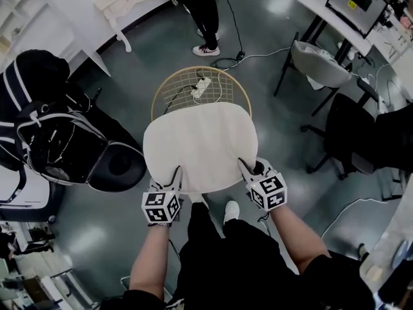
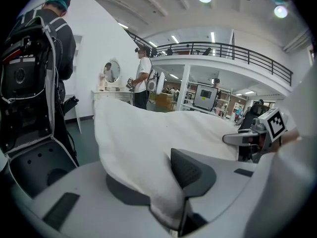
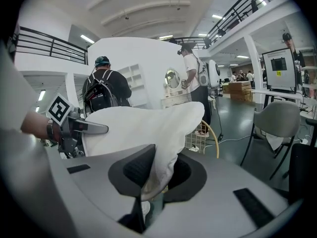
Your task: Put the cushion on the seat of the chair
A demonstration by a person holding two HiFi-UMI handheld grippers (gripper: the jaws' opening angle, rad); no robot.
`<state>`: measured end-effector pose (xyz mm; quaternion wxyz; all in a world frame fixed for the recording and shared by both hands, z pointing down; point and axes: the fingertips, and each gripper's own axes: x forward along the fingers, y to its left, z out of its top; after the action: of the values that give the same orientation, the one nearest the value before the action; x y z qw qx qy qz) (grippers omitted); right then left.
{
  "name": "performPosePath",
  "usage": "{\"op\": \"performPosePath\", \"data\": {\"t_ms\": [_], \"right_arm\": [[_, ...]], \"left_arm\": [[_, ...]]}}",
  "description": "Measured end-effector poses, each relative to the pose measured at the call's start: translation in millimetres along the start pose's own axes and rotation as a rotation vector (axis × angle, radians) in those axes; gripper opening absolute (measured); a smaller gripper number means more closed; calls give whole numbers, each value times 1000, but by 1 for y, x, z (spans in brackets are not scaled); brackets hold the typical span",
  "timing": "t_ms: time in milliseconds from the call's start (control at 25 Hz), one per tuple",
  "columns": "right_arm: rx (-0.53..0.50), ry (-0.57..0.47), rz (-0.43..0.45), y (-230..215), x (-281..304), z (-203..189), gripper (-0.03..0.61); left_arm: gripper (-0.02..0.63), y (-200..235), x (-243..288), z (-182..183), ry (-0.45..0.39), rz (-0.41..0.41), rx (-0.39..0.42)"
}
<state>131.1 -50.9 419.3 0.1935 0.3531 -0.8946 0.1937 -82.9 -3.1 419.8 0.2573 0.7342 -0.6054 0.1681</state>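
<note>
A round cream cushion (image 1: 199, 146) hangs level over the seat of a chair whose gold wire back (image 1: 200, 86) arcs beyond it. My left gripper (image 1: 174, 181) is shut on the cushion's near left edge, and my right gripper (image 1: 247, 171) is shut on its near right edge. In the left gripper view the white fabric (image 2: 148, 157) is pinched between the jaws of the left gripper (image 2: 171, 202), with the right gripper (image 2: 250, 138) seen across it. In the right gripper view the cushion (image 3: 143, 128) folds down between the jaws of the right gripper (image 3: 151, 182). The seat itself is hidden under the cushion.
A black bag and backpacks (image 1: 58, 134) stand close at the left. A grey chair (image 1: 319, 66) and a black office chair (image 1: 358, 134) are at the right, near a desk with a monitor (image 1: 355, 2). A person (image 1: 203, 11) stands beyond the chair. Cables (image 1: 258, 55) lie on the floor.
</note>
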Motion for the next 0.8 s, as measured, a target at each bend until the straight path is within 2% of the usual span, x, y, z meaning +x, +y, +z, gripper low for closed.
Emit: {"op": "performPosePath", "data": {"t_ms": [200, 400, 800], "right_arm": [[1, 25, -19, -2, 21, -10, 61], [6, 50, -41, -15, 61, -29, 61], [40, 102, -99, -57, 168, -100, 63]], "left_arm": [[140, 16, 18, -8, 20, -23, 2], [141, 40, 61, -22, 47, -46, 13], [143, 98, 172, -83, 110, -76, 27]]}}
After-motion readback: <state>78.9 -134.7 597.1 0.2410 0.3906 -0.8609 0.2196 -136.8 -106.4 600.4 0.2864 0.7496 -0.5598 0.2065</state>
